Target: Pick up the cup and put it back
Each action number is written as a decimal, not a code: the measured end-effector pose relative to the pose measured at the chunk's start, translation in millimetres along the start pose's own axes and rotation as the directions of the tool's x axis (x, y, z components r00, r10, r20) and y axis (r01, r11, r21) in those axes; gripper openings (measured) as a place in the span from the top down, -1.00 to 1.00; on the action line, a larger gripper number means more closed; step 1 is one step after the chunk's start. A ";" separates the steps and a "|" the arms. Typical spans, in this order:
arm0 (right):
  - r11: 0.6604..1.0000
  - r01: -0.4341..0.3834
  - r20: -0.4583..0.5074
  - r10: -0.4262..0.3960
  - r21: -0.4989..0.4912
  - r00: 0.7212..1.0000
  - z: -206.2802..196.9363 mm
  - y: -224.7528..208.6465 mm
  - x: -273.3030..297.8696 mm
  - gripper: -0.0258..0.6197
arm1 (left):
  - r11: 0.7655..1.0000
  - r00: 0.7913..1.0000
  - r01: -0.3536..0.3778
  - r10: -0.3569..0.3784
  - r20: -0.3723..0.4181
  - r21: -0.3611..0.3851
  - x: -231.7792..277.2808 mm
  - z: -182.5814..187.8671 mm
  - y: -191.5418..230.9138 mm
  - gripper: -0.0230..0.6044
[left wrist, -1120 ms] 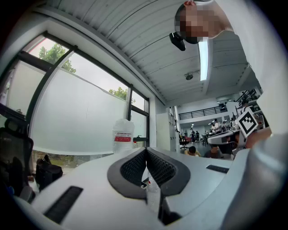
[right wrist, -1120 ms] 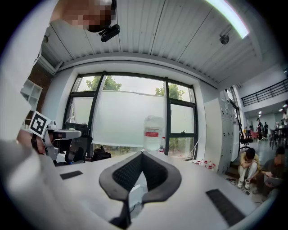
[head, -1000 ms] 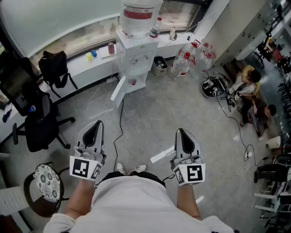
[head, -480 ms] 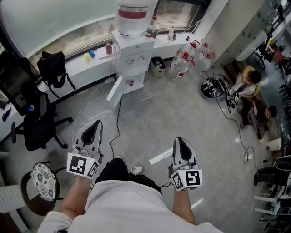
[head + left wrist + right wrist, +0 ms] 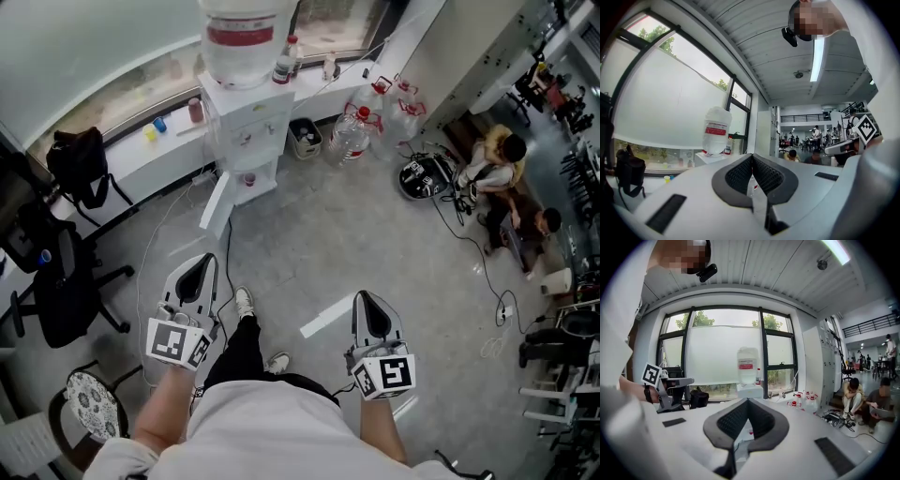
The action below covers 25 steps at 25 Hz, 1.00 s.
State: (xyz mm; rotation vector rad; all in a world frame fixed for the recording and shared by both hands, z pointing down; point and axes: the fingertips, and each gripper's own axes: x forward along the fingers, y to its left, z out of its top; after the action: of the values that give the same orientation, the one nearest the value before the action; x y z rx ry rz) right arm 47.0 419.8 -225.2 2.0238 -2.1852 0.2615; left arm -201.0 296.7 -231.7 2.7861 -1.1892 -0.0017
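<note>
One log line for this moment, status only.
left gripper: jaws shut, empty | right gripper: jaws shut, empty | water dispenser: ahead, not reached

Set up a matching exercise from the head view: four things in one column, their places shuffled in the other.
Things
1. water dispenser
2. black backpack
3. patterned stool
4. spare water jugs

Places
A. on the floor, right of the water dispenser
B. bottom left corner of the view
C. on the window ledge
D. against the window ledge, with a large bottle on top

Pairs: 1-D, 2-C, 3-B, 4-A
</note>
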 end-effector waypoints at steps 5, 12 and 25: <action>1.000 -0.003 -0.020 0.003 -0.020 1.000 21.1 -12.5 78.0 0.86 | 0.999 1.000 0.020 -0.020 -0.010 -0.025 66.4 -3.1 43.8 0.85; 0.998 -0.053 -0.029 0.052 -0.033 0.998 50.6 -8.0 186.2 0.86 | 0.999 0.999 0.031 -0.032 -0.020 -0.036 135.0 0.6 104.4 0.85; 0.990 -0.136 -0.036 0.135 -0.035 0.990 62.6 -35.1 292.8 0.86 | 0.998 0.997 -0.025 0.021 -0.070 -0.050 198.2 -17.1 143.7 0.85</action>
State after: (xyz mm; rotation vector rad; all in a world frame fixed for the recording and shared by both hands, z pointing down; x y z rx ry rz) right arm 59.7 118.6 -218.5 1.8407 -2.2925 0.2659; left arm -166.4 57.2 -191.3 2.7051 -1.1872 0.0656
